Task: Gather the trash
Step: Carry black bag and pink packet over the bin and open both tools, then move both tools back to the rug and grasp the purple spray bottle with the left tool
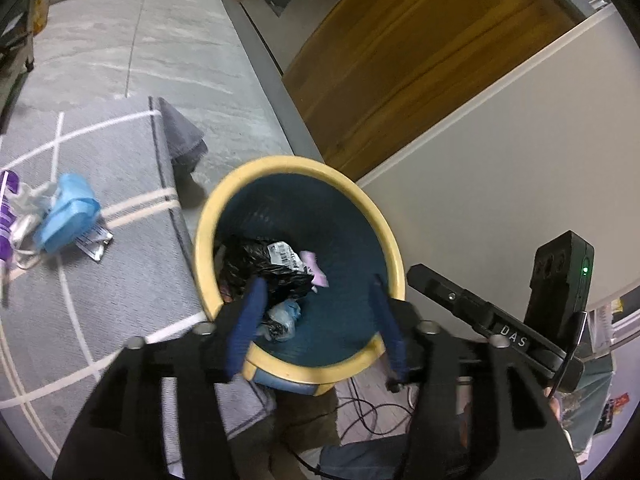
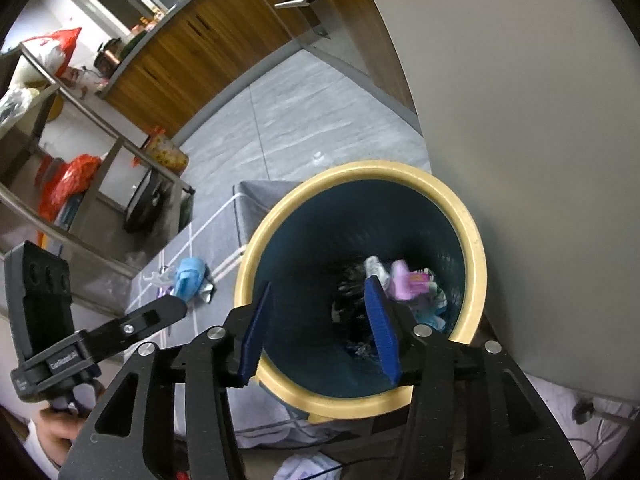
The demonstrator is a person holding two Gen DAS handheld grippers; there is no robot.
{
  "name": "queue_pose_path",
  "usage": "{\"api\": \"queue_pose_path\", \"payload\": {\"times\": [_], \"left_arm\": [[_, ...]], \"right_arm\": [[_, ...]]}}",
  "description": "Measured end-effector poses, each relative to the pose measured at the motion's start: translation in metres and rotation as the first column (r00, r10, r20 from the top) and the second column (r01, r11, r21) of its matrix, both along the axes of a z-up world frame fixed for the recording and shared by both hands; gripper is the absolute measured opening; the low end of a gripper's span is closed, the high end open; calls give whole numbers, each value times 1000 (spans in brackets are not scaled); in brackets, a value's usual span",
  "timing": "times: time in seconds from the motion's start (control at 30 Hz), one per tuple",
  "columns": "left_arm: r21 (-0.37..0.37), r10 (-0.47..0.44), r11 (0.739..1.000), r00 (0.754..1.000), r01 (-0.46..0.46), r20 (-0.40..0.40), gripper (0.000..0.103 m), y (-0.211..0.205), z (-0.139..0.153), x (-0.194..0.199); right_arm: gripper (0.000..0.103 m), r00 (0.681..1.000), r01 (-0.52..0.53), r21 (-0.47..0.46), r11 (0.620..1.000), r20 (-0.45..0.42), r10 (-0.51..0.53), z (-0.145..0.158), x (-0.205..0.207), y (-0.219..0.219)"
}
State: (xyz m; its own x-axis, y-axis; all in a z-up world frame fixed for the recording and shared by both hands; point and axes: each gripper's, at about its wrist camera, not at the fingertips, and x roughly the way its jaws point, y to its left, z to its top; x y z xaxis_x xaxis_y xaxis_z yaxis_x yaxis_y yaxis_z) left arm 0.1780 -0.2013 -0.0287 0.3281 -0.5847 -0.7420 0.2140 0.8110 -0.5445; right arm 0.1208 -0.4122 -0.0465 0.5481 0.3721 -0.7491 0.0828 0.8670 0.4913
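A round bin with a cream rim [image 1: 208, 216] [image 2: 476, 240] and a dark blue inside stands on the floor by a white wall. In it lie a black bag [image 1: 264, 266], a pink wrapper [image 2: 406, 284] and other scraps. My left gripper [image 1: 318, 284] hangs over the bin's mouth, open, with nothing between its blue fingers. My right gripper [image 2: 320, 286] is also above the bin, open and empty. More trash lies on the grey rug: a light blue packet [image 1: 66, 212] [image 2: 188, 278], a silver wrapper [image 1: 94, 244], crumpled white paper [image 1: 30, 196] and a purple item [image 1: 6, 216].
The grey rug [image 1: 100, 152] with white lines has a folded corner near the bin. Wooden cabinets [image 1: 400, 60] stand behind, a metal shelf rack [image 2: 100, 140] with red bags to the left. Cables [image 1: 368, 412] trail on the floor below the bin.
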Motion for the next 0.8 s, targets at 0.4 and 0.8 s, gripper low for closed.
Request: {"api": "queue_pose_path", "payload": {"times": [0.4, 0.8], "left_arm": [[-28, 56, 998, 998, -56, 0, 95, 22, 10, -2], [-8, 72, 997, 997, -72, 12, 97, 45, 20, -12]], "right_arm": [[92, 998, 69, -28, 997, 14, -68, 3, -2, -6], [95, 996, 93, -20, 995, -15, -93, 1, 5, -2]]}}
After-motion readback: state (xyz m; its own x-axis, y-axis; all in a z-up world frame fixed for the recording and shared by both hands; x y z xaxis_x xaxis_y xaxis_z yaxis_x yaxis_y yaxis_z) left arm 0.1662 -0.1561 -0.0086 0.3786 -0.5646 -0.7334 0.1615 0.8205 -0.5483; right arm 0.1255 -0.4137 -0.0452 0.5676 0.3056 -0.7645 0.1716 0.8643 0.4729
